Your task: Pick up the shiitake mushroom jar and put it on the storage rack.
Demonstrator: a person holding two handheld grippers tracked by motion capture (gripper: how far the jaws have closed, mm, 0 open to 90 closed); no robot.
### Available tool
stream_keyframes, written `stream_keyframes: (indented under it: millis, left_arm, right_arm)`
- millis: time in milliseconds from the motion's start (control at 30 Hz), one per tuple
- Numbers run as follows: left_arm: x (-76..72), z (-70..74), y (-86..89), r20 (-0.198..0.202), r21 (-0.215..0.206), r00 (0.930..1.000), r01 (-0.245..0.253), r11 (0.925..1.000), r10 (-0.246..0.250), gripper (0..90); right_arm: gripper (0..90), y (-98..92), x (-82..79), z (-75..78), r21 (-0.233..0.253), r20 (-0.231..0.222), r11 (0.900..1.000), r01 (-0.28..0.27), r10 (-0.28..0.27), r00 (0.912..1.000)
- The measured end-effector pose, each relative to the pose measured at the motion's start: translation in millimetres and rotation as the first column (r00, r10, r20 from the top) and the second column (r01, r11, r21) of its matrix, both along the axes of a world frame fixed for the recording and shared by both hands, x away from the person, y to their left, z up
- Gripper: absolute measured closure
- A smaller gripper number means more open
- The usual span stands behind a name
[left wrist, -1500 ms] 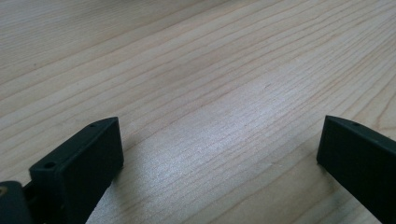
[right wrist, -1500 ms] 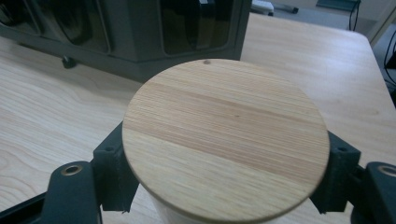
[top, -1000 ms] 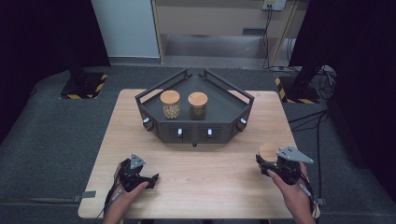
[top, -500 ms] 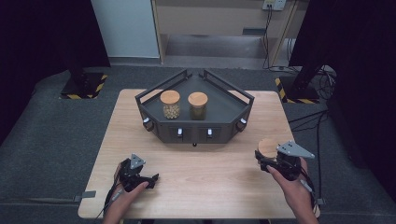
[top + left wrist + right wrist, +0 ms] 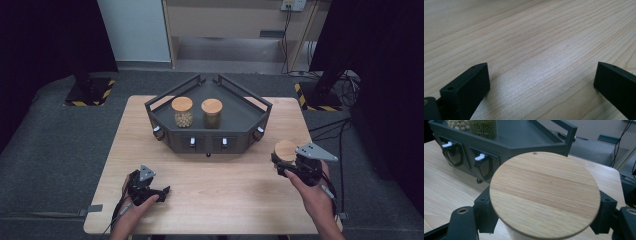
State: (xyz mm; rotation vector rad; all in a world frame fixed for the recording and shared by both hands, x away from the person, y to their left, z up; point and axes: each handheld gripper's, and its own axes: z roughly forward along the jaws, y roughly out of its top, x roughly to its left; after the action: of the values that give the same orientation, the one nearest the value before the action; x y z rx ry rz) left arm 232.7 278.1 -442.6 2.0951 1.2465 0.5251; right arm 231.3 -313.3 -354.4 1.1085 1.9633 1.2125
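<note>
A jar with a round wooden lid (image 5: 285, 150) (image 5: 545, 192) stands between the jaws of my right gripper (image 5: 286, 164) (image 5: 544, 213), which is shut on its pale body just under the lid. It is at the right of the wooden table (image 5: 225, 200), just in front of the right corner of the dark tray (image 5: 240, 134). I cannot tell whether the jar rests on the table. My left gripper (image 5: 162, 191) (image 5: 541, 82) lies low at the table's front left, open, with only bare wood between its jaws.
The dark angular tray (image 5: 529, 142) holds a jar of pale beans (image 5: 182, 112) and a jar of green beans (image 5: 212, 113) (image 5: 484, 127), both wooden-lidded. Its front face has small white-handled drawers (image 5: 480, 157). Cables (image 5: 340, 130) lie on the floor beyond the right edge.
My right gripper has carried the jar a little forward and left, toward the tray. The left gripper has stayed where it was.
</note>
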Motion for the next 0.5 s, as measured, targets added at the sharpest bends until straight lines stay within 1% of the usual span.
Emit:
stream_keyframes:
  millis: [267, 500]
  left_arm:
    - [0.0, 0.0, 0.0, 0.0, 0.0, 1.0, 0.0, 1.0, 0.0, 0.0]
    - [0.0, 0.1, 0.0, 0.0, 0.0, 1.0, 0.0, 1.0, 0.0, 0.0]
  right_arm:
    - [25.6, 4.7, 5.2, 12.8, -0.002, 0.022, 1.0, -0.007, 0.007, 0.9997]
    - [25.6, 8.8, 12.4, 23.2, 0.001, 0.031, 1.0, -0.01, 0.01, 0.9995]
